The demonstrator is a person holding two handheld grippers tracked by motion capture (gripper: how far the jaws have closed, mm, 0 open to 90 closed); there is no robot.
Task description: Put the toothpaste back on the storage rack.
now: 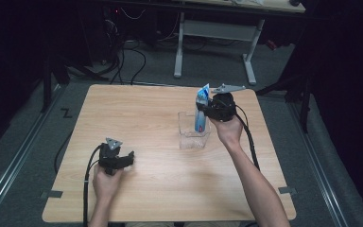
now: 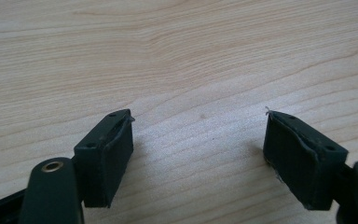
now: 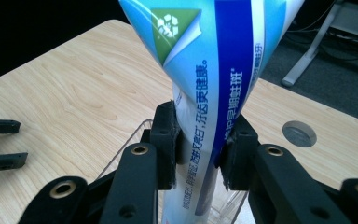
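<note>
Overhead and jaw-mounted cameras share the table (image 1: 146, 118).

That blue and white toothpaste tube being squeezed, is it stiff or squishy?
Probably squishy: the blue and white toothpaste tube pinches in where the right gripper clamps it. Its glossy skin looks slippery. Standing in the clear plastic box, it might tip.

my left gripper (image 2: 198, 154) has blocky black pads (image 2: 109, 156) with a brass-ringed screw hole. my right gripper (image 3: 200, 149) matches, topped by a grey three-cornered plate (image 1: 227, 88), black cable (image 1: 251, 142) trailing. forearms bare.
</note>
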